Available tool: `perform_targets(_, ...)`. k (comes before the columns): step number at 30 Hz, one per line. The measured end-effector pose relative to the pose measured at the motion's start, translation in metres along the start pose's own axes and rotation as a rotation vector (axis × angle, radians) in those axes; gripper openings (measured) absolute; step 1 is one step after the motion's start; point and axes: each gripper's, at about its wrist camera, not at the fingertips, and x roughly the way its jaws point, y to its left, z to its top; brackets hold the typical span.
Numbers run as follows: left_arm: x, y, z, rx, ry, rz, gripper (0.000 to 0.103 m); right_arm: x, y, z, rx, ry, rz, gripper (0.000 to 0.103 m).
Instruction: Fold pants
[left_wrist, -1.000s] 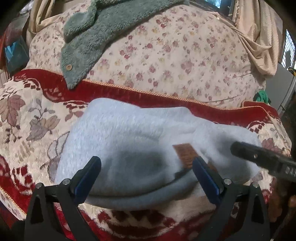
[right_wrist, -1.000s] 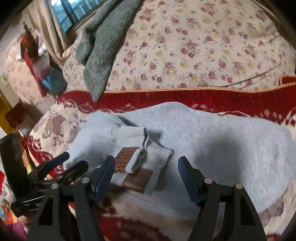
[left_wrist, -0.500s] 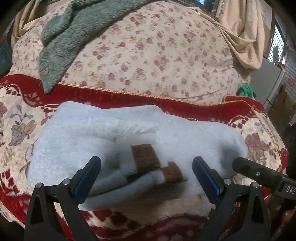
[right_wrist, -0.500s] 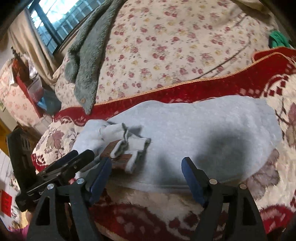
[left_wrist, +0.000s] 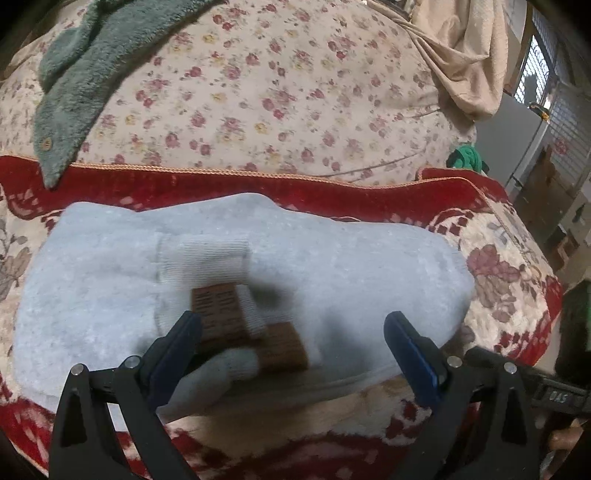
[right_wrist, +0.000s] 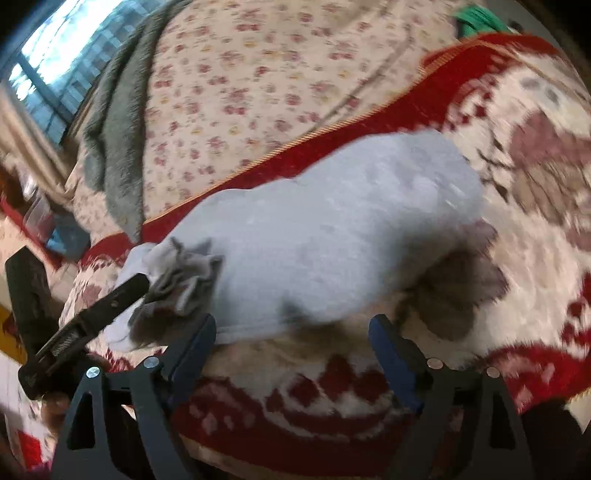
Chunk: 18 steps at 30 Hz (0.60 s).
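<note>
Pale-blue fleece pants (left_wrist: 332, 266) lie folded on the red-bordered blanket (left_wrist: 332, 195). Since a second ago both grippers have backed off toward the blanket's near edge. Left gripper (left_wrist: 291, 343) and right gripper (right_wrist: 291, 343): fingers wide, holding nothing. Fold looks done. Long axis runs along the red border; cuffs (left_wrist: 207, 258) up.

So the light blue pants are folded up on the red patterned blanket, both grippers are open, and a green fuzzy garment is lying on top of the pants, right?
Not quite. The green fuzzy garment lies on the floral cushion behind, apart from the light blue pants, as the left wrist view shows. The rest holds: pants on the red patterned blanket, left gripper and right gripper open.
</note>
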Motion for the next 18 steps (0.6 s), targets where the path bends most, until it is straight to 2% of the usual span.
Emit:
perform_targets(7, 0.010, -0.005, 0.001, 0.003, 0.031, -0.011, 0.099, 0.028, -0.053, 0.007, 0.310, 0.030, 0.130, 0.090)
perform_targets(10, 0.014, -0.004, 0.001, 0.002, 0.040, -0.005, 0.099, 0.042, -0.066, 0.014, 0.373, 0.034, 0.154, 0.090)
perform_targets(18, 0.033, 0.001, 0.016, -0.001, 0.072, -0.017, 0.099, 0.065, -0.068, 0.040, 0.345, -0.057, 0.235, 0.091)
